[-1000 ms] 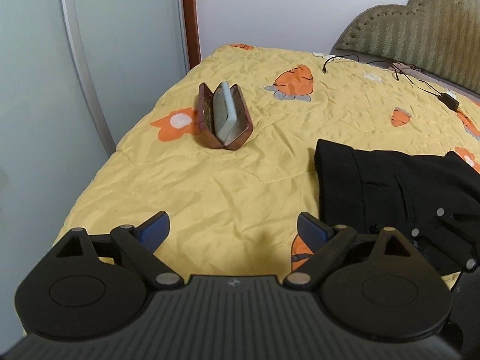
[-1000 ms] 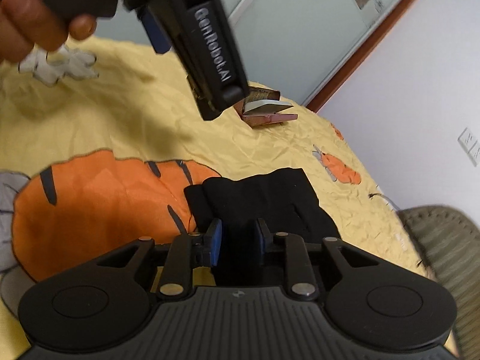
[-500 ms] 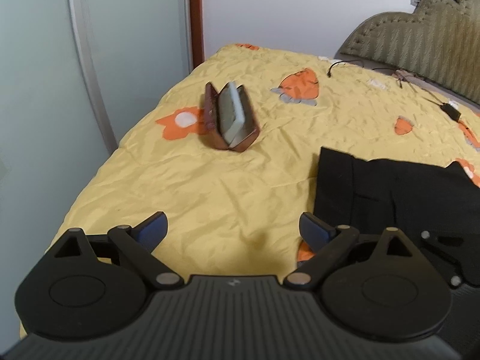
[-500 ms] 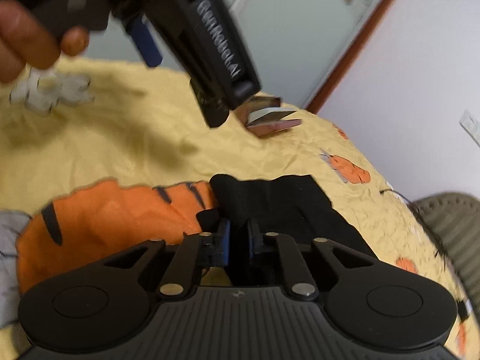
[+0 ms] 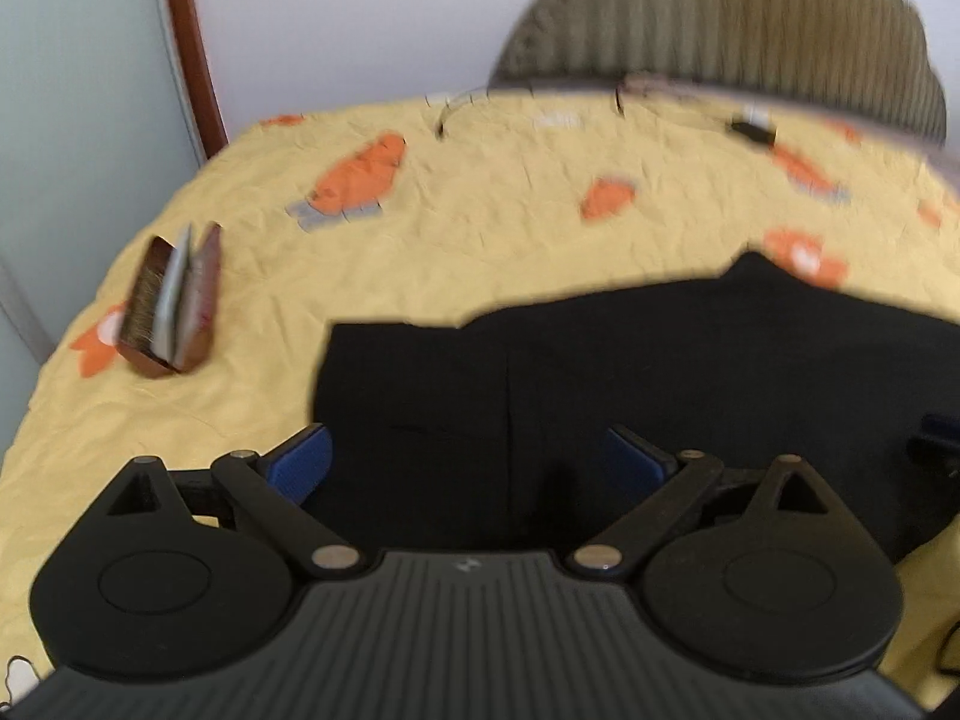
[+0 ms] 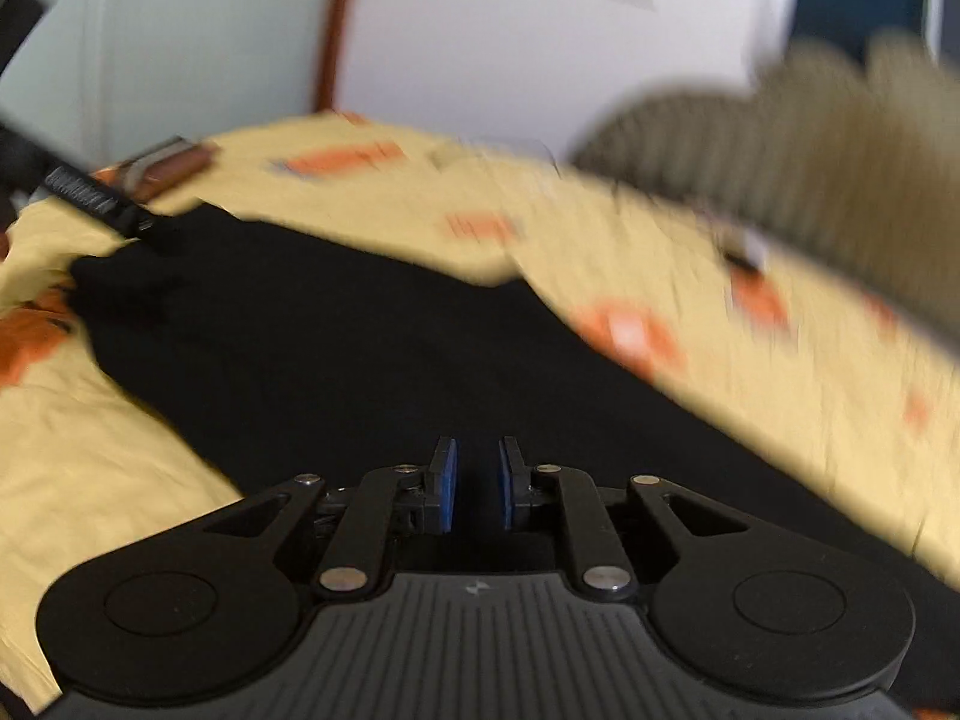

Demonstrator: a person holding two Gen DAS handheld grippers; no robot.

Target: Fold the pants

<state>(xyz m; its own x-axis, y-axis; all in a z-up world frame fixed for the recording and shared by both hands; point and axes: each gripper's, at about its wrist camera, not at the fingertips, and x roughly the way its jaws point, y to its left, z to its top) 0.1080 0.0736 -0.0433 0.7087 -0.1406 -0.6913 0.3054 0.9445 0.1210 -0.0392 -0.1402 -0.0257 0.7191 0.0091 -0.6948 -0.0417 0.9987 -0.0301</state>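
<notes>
Blurred fisheye view. The left hand-held gripper (image 5: 468, 468) fills the lower frame, its blue-padded fingers (image 5: 300, 462) spread wide above black pants (image 5: 600, 372) lying flat across the centre and right. The pants rest on a yellow bed cover (image 5: 480, 240) printed with orange carrots. At left, an open brown case (image 5: 171, 306) stands on the cover. An olive headboard (image 5: 720, 24) rises at upper right.

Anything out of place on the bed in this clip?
An open brown case stands on its edge on the yellow bedspread, left of the black pants; a cable and adapter lie near the headboard.
</notes>
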